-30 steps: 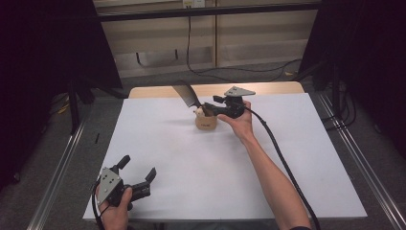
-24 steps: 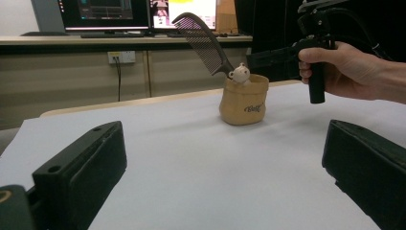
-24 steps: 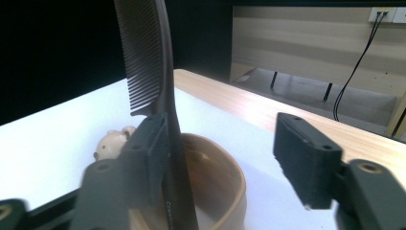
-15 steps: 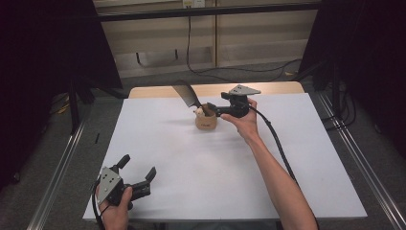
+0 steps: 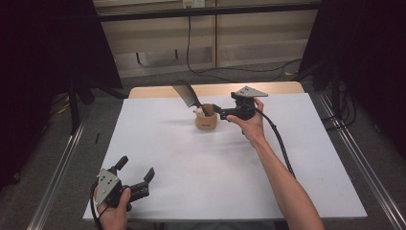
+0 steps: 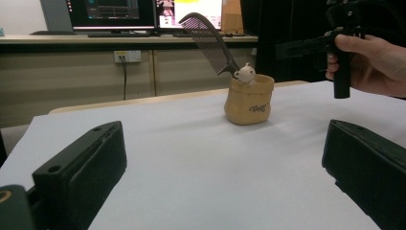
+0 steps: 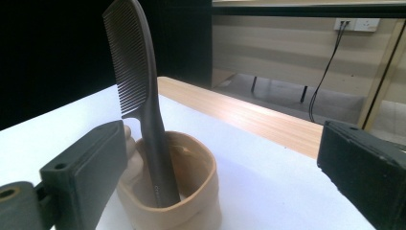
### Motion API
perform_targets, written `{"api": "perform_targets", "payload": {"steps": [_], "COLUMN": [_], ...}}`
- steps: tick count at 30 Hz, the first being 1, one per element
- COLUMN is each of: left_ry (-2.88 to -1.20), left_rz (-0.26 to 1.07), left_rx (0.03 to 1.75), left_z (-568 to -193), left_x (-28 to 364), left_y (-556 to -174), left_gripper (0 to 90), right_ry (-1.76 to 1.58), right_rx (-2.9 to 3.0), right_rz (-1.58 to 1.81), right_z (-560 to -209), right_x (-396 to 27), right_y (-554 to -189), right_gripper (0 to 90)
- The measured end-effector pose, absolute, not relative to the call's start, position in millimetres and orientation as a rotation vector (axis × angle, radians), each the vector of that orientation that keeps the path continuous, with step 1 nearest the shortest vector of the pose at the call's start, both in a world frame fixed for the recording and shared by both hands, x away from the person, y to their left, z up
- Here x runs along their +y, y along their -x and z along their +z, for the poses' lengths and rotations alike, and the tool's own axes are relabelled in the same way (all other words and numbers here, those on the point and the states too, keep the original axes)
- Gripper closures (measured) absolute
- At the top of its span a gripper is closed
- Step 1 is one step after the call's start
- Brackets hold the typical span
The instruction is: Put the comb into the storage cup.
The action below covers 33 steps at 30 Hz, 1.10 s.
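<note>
Your right gripper (image 5: 219,109) hangs just beside the tan pouch (image 5: 206,120) at the far middle of the white desk (image 5: 306,158), jaws spread wide with nothing between them. In the right gripper view the pouch (image 7: 182,201) sits low between the jaws and apart from them. A dark comb (image 5: 190,97) stands in the pouch, handle down and teeth up, tilted to the far left; a small white figure (image 6: 246,74) sits at the rim. Your left gripper (image 5: 135,178) rests at the near left corner, its jaws spread too and holding nothing.
</note>
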<state>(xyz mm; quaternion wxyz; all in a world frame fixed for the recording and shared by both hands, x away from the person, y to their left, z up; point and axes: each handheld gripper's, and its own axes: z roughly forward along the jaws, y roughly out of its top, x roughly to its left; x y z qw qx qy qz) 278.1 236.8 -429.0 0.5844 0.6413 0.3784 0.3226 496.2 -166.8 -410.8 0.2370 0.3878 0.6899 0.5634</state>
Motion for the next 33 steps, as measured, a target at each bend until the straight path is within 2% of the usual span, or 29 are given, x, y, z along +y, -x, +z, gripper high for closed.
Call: {"api": "perform_targets", "payload": {"steps": [33], "left_ry": [-1.494], "left_rz": [0.758], "left_rx": [0.879], "left_z": [-427.8], "left_x": [238.4], "left_y": [-276.0], "left_gripper": [1.9], "right_ry": [-1.067], "right_rx": [1.782], "right_rz": [1.456], "right_z": [-403.3], "right_x": [-187.4], "right_y": [-460.6], "right_gripper": [0.3]}}
